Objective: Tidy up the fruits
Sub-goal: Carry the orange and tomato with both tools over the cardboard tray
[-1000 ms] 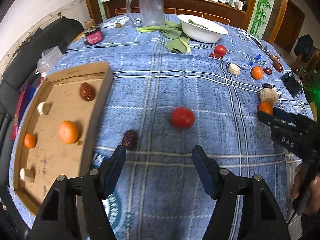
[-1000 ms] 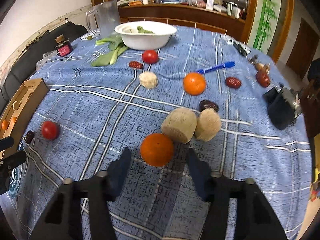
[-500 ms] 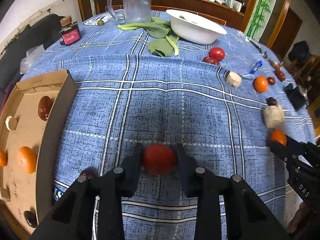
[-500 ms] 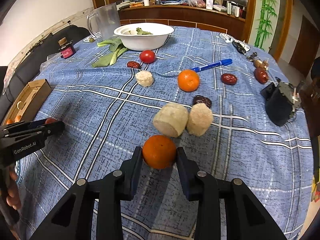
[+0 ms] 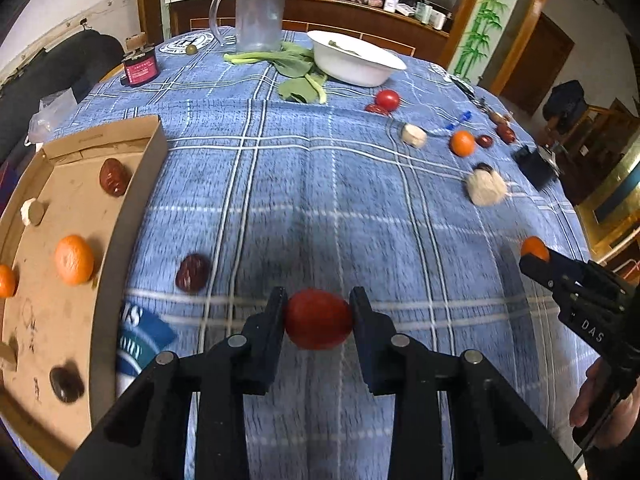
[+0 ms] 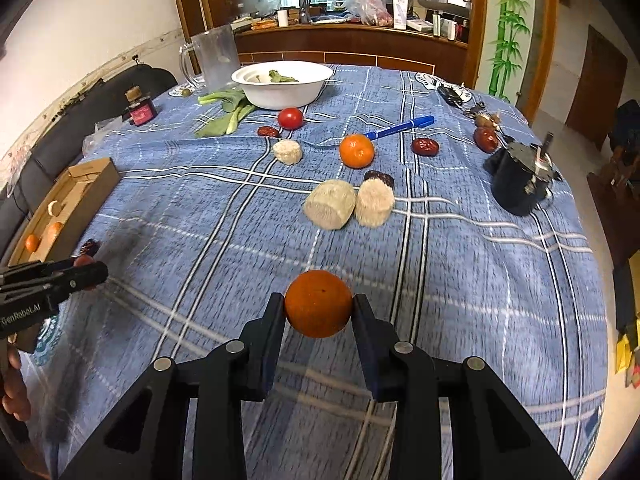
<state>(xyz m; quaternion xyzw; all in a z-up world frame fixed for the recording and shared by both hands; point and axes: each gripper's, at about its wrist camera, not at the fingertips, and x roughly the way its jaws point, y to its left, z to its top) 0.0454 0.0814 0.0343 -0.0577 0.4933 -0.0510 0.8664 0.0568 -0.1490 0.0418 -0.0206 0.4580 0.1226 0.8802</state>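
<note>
My left gripper is shut on a red tomato, held above the blue checked tablecloth. My right gripper is shut on an orange tangerine, lifted off the cloth; it also shows in the left wrist view. A cardboard tray at the left holds tangerines, a red date and other pieces. A dark date lies on the cloth beside the tray. More fruit lies far right: a tomato, a tangerine, red dates.
A white bowl, green leaves and a clear jug stand at the far side. Two pale root chunks lie mid-table. A black motor-like object, a blue pen and a small red jar are also on the table.
Both grippers have lifted and pulled back with their fruit. The left one has swung left, bringing the cardboard tray further into its view.
</note>
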